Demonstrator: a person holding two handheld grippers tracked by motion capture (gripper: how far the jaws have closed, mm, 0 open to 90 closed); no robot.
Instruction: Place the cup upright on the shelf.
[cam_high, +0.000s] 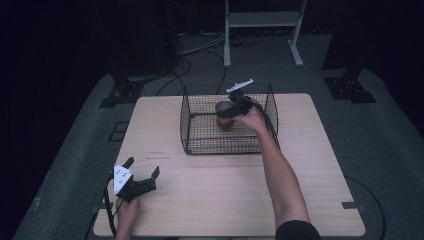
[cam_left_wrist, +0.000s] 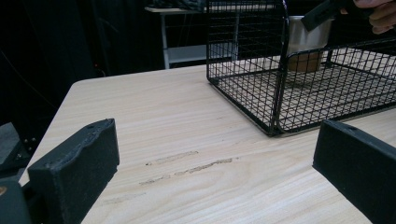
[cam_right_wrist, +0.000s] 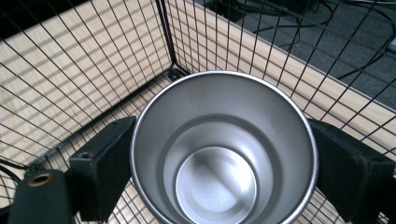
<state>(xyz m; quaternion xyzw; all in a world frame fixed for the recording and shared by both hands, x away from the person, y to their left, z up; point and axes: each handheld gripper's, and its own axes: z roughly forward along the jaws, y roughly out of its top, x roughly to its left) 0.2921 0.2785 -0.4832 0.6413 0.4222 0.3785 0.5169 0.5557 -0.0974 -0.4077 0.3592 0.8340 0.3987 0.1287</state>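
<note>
An empty steel cup sits between my right gripper's two jaws, which press on its rim from both sides. In the high view the right gripper holds the cup upright inside a black wire basket, toward its back middle. The left gripper view shows the cup with a silver top and a brownish base, low over the basket floor; I cannot tell if it touches. My left gripper hovers open near the table's front left, nothing between its jaws.
The wooden table carries only the basket at its back middle. Faint scuff marks lie on the wood ahead of the left gripper. Beyond the far edge are dark stands, cables and a white frame on the floor.
</note>
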